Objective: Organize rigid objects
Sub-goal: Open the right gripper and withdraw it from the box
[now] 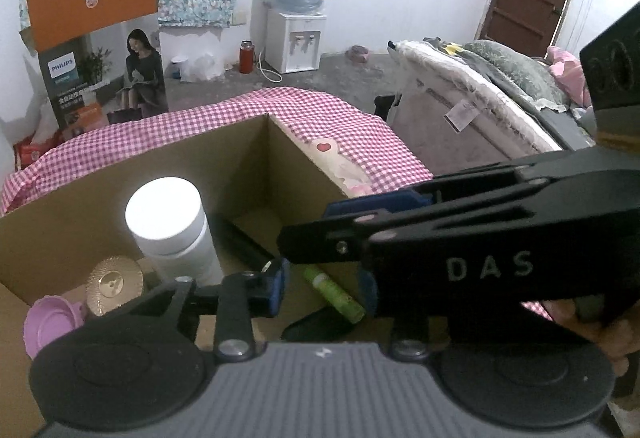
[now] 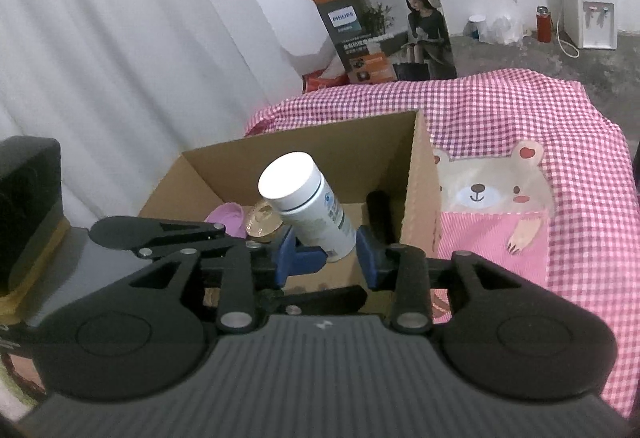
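Observation:
An open cardboard box (image 1: 100,177) (image 2: 320,141) stands on a pink checked cloth. Inside it are a white bottle (image 1: 168,222) (image 2: 300,197), a gold ribbed lid (image 1: 114,282) (image 2: 262,222), a purple cup (image 1: 52,318) (image 2: 228,217), a black stick (image 1: 244,242) (image 2: 380,213) and a green tube (image 1: 320,280). My left gripper (image 1: 322,292) hangs open over the box, and the green tube lies on the box floor below its gap. My right gripper (image 1: 320,224) (image 2: 326,258) reaches in from the right, open. The bottle's lower end shows between its blue pads (image 2: 286,258), and I see no pressing.
The checked cloth with a bear picture (image 2: 492,197) covers the table. Behind it stand a tall Philips carton (image 1: 104,49), a water dispenser (image 1: 298,37) and a red flask (image 1: 246,55). A bed (image 1: 480,89) lies to the right, a white curtain (image 2: 100,57) to the left.

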`<state>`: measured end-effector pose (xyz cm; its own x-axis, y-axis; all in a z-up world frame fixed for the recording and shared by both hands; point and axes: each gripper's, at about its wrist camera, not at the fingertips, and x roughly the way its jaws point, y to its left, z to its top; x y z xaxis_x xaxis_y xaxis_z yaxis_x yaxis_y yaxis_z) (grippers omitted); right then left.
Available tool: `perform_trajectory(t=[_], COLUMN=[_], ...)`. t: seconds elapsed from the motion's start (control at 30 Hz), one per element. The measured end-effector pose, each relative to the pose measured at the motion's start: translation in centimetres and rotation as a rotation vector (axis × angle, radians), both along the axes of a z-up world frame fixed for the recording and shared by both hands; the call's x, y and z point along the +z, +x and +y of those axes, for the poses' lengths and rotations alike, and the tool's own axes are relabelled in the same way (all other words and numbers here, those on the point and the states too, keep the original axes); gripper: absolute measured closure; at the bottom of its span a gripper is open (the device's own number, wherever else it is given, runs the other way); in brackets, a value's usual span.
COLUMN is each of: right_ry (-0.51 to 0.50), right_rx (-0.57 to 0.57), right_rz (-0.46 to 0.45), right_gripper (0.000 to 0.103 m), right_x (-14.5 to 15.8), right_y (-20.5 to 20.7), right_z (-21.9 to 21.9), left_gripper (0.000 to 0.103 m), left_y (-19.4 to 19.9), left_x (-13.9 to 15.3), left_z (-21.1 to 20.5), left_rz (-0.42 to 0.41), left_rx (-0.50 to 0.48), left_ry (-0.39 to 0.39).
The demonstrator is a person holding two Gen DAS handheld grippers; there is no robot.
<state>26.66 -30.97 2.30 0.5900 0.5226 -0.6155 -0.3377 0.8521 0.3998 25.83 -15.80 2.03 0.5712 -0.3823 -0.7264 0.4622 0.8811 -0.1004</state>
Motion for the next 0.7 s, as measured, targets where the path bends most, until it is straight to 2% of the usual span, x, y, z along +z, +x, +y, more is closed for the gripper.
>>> perform_trajectory(t=[0.1,0.23,0.4,0.7], right_ry=[0.016,0.037,0.049,0.092], right_rx=[-0.007,-0.019,-0.034,-0.047], right_rz=[-0.012,-0.035,-0.081,-0.126], right_gripper=[0.063,0.061,0.054,0.05], right_x=[0.3,1.4,2.9,4.1], right_y=[-0.7,-2.4,-5.1,-11.1], right_z=[-0.5,-1.0,-1.6,-2.0], left_gripper=[0.053,0.044,0.028,0.018], left_y=[-0.6,-1.7,-4.0,-9.5], left_x=[0.4,1.4,2.8,4.5], left_z=[0.1,0.4,1.7,5.5], left_rz=[-0.012,-0.027,-0.048,-0.079], left_rx=[0.004,0.014,0.018,0.049], left_ry=[0.0,-0.009,-0.031,-0.065])
